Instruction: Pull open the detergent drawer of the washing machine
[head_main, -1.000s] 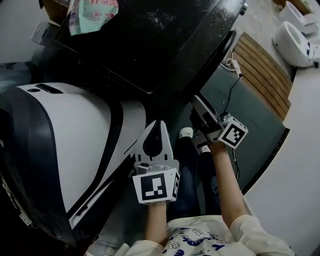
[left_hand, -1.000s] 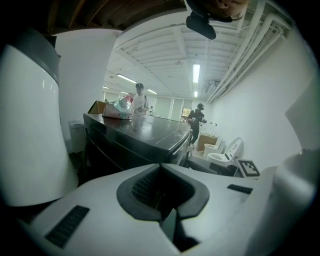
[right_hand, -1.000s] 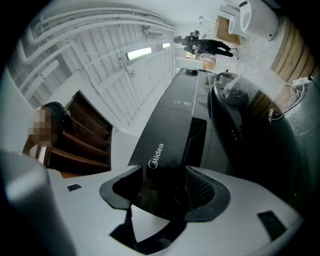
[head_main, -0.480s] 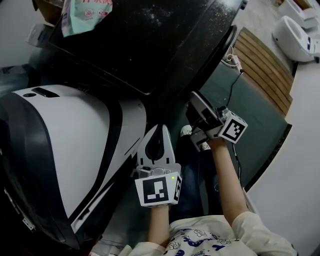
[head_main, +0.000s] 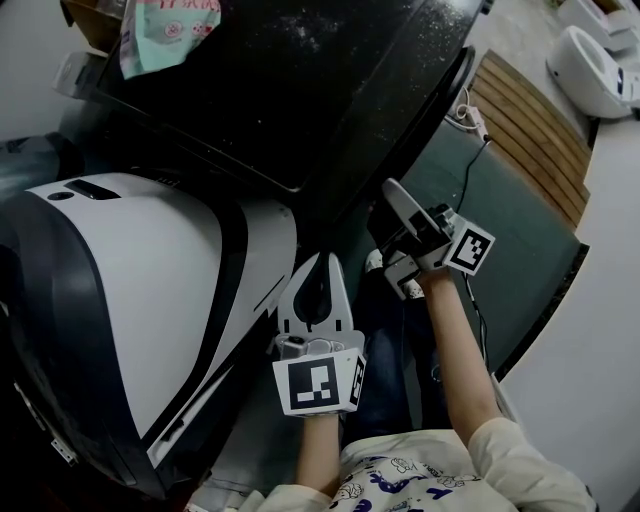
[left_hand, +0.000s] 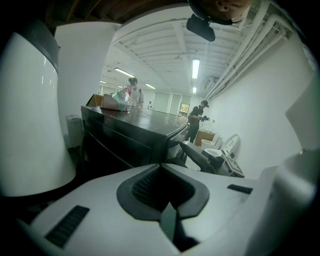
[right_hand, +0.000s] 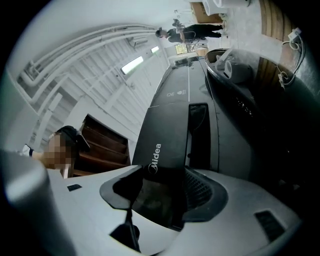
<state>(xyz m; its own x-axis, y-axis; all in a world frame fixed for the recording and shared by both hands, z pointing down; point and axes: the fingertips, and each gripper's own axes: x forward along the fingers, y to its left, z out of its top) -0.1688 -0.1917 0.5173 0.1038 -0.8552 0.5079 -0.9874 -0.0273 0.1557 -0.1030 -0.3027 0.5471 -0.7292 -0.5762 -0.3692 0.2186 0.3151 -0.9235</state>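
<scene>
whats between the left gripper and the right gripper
In the head view, the person's dark trouser legs and a pale shoe lie between the left gripper and the right gripper, whose jaws grip the dark Midea panel.

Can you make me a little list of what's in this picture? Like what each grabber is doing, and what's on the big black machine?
Left hand-held gripper: shut, nothing in it, beside the white machine
Right hand-held gripper: closed on a dark panel with Midea written on it
Black machine: speckled dark top, a pastel packet lying on it
White machine: rounded, with black stripes, at the left
Pulled out yet: cannot tell from these views
</scene>
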